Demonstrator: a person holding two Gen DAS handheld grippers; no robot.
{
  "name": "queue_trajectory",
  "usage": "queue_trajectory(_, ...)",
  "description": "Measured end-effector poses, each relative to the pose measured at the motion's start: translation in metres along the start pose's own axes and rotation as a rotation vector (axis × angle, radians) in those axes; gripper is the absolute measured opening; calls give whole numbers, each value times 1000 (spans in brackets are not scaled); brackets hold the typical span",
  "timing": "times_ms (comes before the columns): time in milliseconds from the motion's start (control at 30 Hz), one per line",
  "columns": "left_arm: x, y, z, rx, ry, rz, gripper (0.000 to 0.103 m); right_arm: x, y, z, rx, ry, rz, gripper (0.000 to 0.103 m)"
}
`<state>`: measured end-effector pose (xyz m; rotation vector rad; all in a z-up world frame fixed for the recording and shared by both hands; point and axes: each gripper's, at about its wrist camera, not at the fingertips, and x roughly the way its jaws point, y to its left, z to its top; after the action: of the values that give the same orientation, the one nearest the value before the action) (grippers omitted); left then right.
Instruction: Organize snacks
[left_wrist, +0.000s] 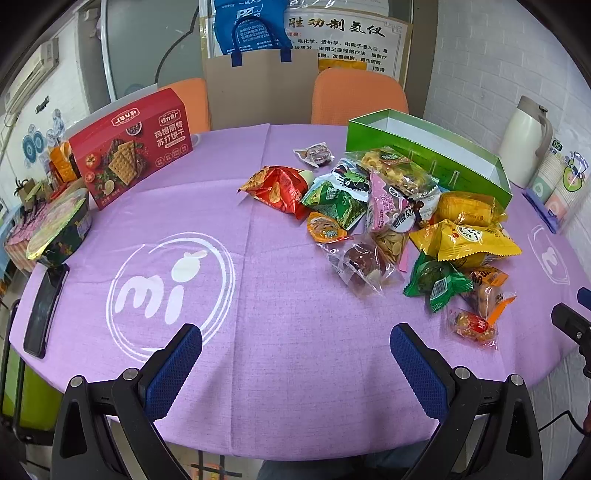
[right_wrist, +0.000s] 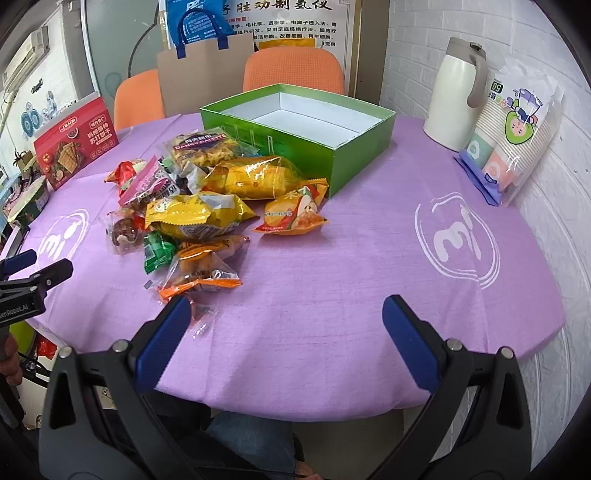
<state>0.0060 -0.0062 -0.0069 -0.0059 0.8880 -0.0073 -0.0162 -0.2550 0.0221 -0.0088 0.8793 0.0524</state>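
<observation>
A pile of snack packets (left_wrist: 399, 218) lies on the purple tablecloth (left_wrist: 258, 295), in front of an open green box (left_wrist: 424, 155) with a white, empty inside. The pile (right_wrist: 207, 206) and the box (right_wrist: 306, 125) also show in the right wrist view. My left gripper (left_wrist: 295, 347) is open and empty above the table's near edge, left of the pile. My right gripper (right_wrist: 286, 317) is open and empty at the near edge, right of the pile; its left finger (right_wrist: 162, 343) overlaps a clear packet. An orange packet (right_wrist: 295, 218) lies apart, beside the box.
A red cracker box (left_wrist: 133, 147) stands at the far left, with a round tin (left_wrist: 59, 232) and a black phone (left_wrist: 44, 306) near the left edge. A white jug (right_wrist: 458, 92) and a pack of paper cups (right_wrist: 513, 136) stand at the right. Two orange chairs (right_wrist: 291, 70) are behind.
</observation>
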Motion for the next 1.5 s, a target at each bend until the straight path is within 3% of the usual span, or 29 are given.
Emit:
queue_trajectory(1167, 13, -3, 6, 6, 38, -7, 103, 14, -4, 3, 10, 31, 8, 103)
queue_trajectory(1367, 27, -3, 8, -9, 82, -59, 103, 22, -6, 5, 7, 39, 19, 103)
queue_trajectory(1500, 38, -7, 9, -17, 127, -141, 103, 29, -8, 9, -17, 2, 95, 103)
